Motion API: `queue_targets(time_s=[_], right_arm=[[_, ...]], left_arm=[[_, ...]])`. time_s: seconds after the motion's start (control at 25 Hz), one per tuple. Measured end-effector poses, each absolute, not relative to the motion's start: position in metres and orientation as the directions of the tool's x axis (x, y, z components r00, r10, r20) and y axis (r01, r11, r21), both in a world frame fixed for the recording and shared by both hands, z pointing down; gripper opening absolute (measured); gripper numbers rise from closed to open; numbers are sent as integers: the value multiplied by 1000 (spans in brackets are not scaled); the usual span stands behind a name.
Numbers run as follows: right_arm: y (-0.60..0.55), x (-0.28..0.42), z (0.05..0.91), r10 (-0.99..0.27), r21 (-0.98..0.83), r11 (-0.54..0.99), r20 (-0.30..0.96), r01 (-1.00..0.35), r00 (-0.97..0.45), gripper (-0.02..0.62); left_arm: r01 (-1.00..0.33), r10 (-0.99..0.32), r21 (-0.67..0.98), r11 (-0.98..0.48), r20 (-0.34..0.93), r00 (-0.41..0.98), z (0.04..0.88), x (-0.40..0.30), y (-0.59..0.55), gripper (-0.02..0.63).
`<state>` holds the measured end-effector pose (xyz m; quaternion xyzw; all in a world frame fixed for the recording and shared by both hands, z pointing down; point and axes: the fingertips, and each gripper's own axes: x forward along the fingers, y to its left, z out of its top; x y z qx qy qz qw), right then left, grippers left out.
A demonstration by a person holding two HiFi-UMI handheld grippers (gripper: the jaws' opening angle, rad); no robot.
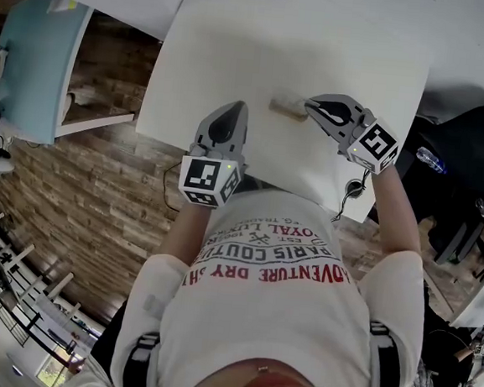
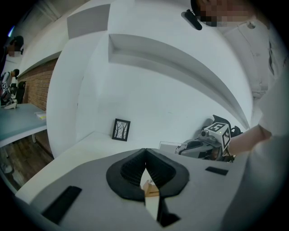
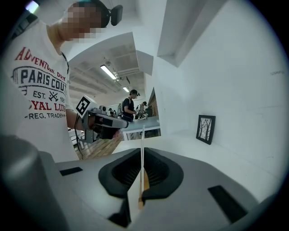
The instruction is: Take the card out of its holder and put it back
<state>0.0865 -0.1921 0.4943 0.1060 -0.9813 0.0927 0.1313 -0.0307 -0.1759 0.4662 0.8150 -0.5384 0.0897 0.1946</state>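
Observation:
My right gripper (image 1: 310,106) (image 3: 142,151) is shut on a thin card (image 3: 143,140), which I see edge-on, standing upright between the pads. From the left gripper view the card (image 2: 168,146) is a pale, clear rectangle at the right gripper's tip (image 2: 183,148). A small tan piece (image 1: 287,106) rests on the white table (image 1: 238,45) at that tip; it looks like the holder. My left gripper (image 1: 235,108) (image 2: 144,153) hovers to its left with jaws together and nothing at their tips. A tan bit (image 2: 151,189) shows in the gap beneath them; what it is I cannot tell.
A small black-framed picture (image 2: 121,129) (image 3: 206,129) leans on the wall at the table's far edge. A thin cable (image 1: 353,190) lies near the front right corner. A pale blue table (image 1: 35,52) stands to the left, dark gear (image 1: 472,166) to the right.

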Motion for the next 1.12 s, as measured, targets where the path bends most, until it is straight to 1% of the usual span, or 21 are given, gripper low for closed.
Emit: queue_targets(time_s=[0.44,0.64,1.12], right_arm=[[-194,91,498,-174,-153,963,270,-221,-947,35],[-192,87,511,-142,-150,969,306,-195,-942,35],[-190,91,549,-129,-202,957,344,-208,-930,35]], left_arm=[[-910,-836,216,-354,362,412,469,-27,-178,26],[-909,-831,215,-357,371,414,471,-24,-178,26],[-915,-824,208,-345,399,402,481,-27,-182,26]])
